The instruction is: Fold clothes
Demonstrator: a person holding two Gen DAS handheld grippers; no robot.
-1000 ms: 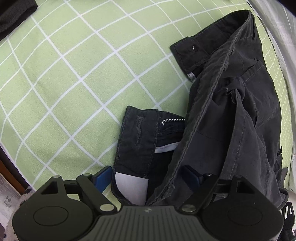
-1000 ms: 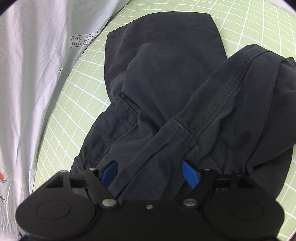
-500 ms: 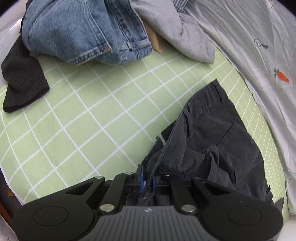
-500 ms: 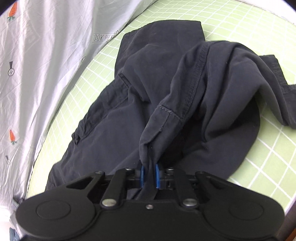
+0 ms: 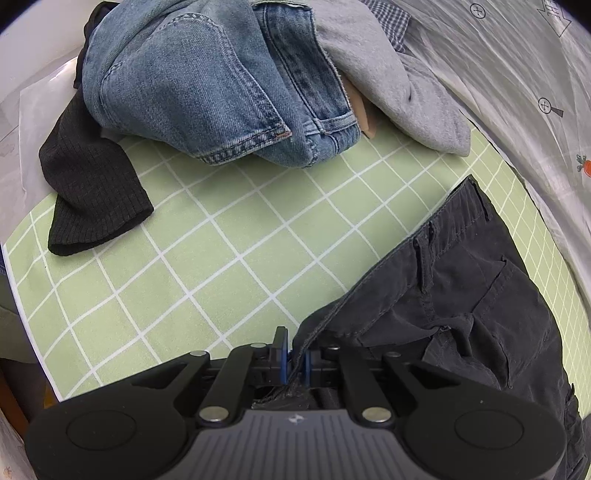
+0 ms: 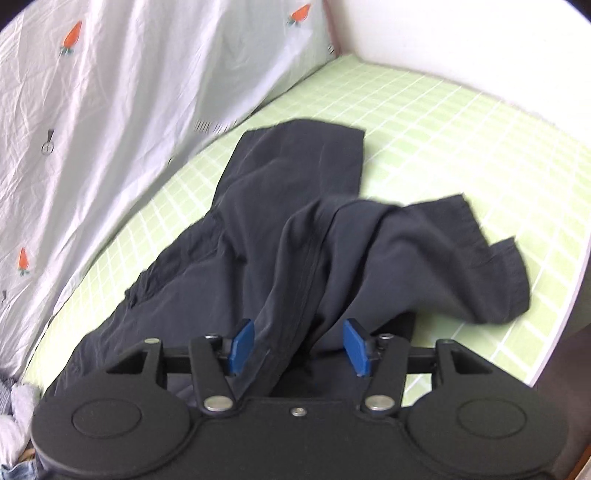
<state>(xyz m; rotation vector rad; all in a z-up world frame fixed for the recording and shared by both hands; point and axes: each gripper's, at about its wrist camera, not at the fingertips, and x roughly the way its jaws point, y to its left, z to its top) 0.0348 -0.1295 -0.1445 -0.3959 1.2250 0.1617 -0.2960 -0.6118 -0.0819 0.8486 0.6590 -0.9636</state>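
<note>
While left tongs (image 5: 294, 360) pinch dark trousers (image 5: 480, 306).

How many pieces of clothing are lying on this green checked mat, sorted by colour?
Black or near-black: 2, the dark shorts and a ribbed knit piece
Blue: 1, the denim jeans
Grey: 1, a sweatshirt-like piece
Checked: 1, a scrap of blue-and-white fabric, mostly hidden
Total: 5

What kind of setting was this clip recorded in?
Probably a bedroom at home: a bed under a green checked sheet, a carrot-print cloth along its side, and a laundry pile of blue jeans and a grey top beside the black shorts.
</note>
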